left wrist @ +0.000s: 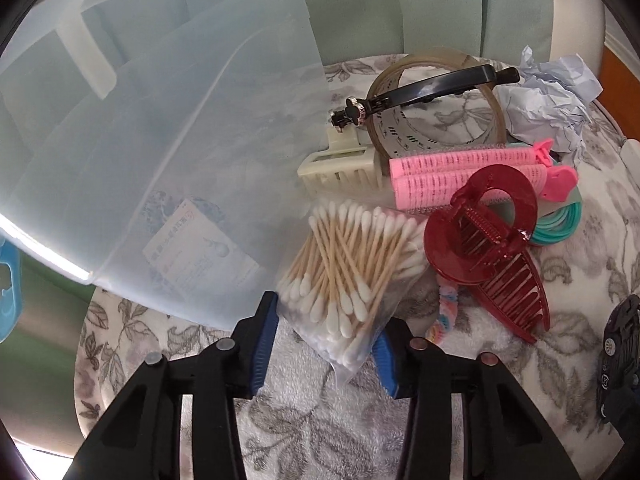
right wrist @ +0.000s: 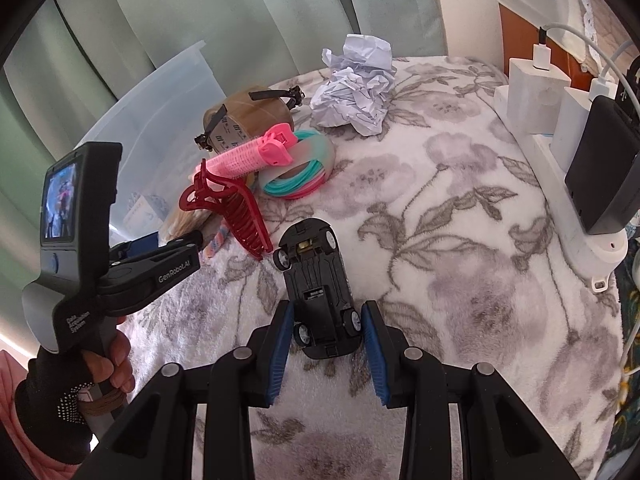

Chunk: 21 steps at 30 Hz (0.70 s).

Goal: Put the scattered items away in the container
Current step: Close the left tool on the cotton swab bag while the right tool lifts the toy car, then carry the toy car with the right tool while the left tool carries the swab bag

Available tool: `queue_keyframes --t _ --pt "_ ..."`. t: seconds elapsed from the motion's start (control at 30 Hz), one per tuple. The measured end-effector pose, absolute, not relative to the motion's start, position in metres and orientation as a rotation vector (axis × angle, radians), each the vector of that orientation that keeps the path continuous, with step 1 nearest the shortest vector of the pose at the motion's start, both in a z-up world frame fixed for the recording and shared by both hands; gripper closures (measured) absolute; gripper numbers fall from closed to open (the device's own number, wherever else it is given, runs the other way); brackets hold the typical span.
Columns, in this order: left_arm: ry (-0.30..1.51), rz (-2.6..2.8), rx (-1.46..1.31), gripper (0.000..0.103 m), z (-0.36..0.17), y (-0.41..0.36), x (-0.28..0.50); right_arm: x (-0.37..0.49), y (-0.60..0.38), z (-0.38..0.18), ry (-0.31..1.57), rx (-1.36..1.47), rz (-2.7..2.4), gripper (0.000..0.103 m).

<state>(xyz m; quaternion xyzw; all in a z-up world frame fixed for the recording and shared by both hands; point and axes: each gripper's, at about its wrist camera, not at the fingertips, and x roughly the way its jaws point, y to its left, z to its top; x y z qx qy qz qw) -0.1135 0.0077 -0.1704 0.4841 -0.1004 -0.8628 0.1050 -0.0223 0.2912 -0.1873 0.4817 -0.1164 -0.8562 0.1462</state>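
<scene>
A clear plastic container (left wrist: 168, 128) stands at the left on the floral blanket; it also shows in the right wrist view (right wrist: 160, 128). My left gripper (left wrist: 326, 344) is open around the lower end of a bag of cotton swabs (left wrist: 348, 268), with its pads beside the bag. My right gripper (right wrist: 328, 340) is open around the rear of an upside-down black toy car (right wrist: 316, 284), with gaps to both pads. A dark red hair claw (left wrist: 488, 248), pink hair rollers (left wrist: 468, 178), a tape roll (left wrist: 436, 112), a black hair clip (left wrist: 424, 94) and crumpled paper (left wrist: 548, 100) lie in a pile.
A cream claw clip (left wrist: 340, 168) and teal hair ties (left wrist: 560, 228) sit in the pile. A pastel scrunchie (left wrist: 444, 316) lies under the red claw. A white power strip with chargers (right wrist: 560, 128) runs along the right edge. Green curtains hang behind.
</scene>
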Motion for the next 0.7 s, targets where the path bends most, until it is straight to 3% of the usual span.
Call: queue_keyframes --t 0.13,0.7 --pt "-0.283 -2.554 1.420 0.069 -0.170 0.000 -0.114 -0.025 0.291 -0.188 -0.345 1.390 -2.464 0.065" --pt "-0.188 -2.614 1.500 0.073 -0.163 -0.038 -0.101 -0.044 0.276 -0.196 -0.309 1.421 -2.439 0.063"
